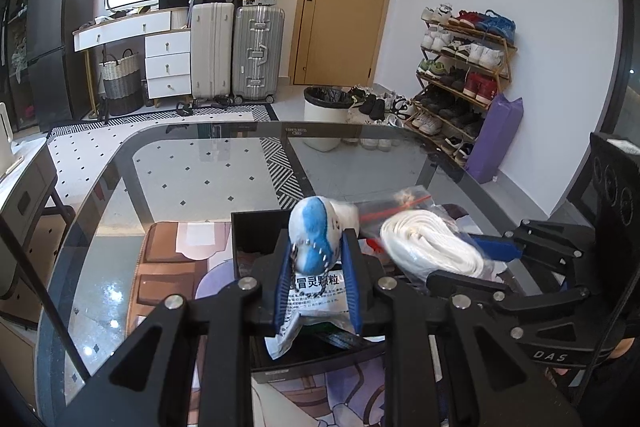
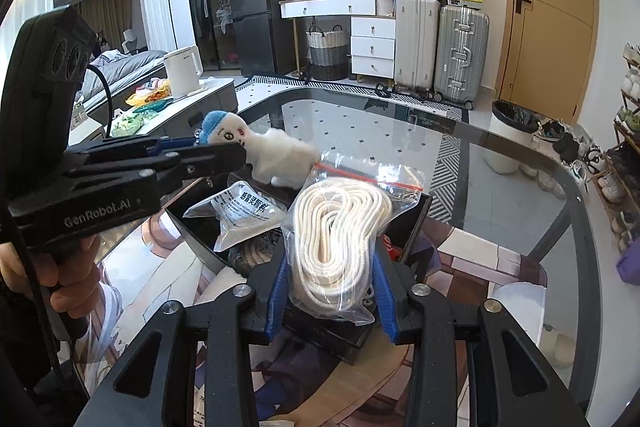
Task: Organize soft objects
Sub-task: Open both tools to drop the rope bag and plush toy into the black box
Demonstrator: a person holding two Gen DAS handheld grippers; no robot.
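Scene: glass table [image 1: 192, 163] under both my tongs, a black box [image 1: 256, 227] sitting on it just ahead of the fingers.
Left tongs [image 1: 318, 259]: pinched narrow on the plush toy [image 1: 316, 231], blue pads pressing it from both sides. White body, blue cap, a little bead chain hanging off it.
Plush from the other camera: toy [image 2: 276, 151] sticks out past the left tongs [image 2: 208, 153], hanging above the far end of the box [image 2: 200, 223].
Right tongs [image 2: 332, 275]: blue fingers either side of the bagged rope [image 2: 340, 227]. Looks like they touch the plastic, but I honestly can't tell if they're squeezing or just resting against it.
Rope bag: clear zip bag with a red seal strip, coil of white rope inside, lying across the box right between my right fingers. In the left view the bag [image 1: 432, 247] is just right of the plush.
Sachet [image 2: 240, 215]: silvery printed packet inside the box, left of the rope bag, directly below the left tongs.
Hand [image 2: 60, 275]: wrapped around the left handle.
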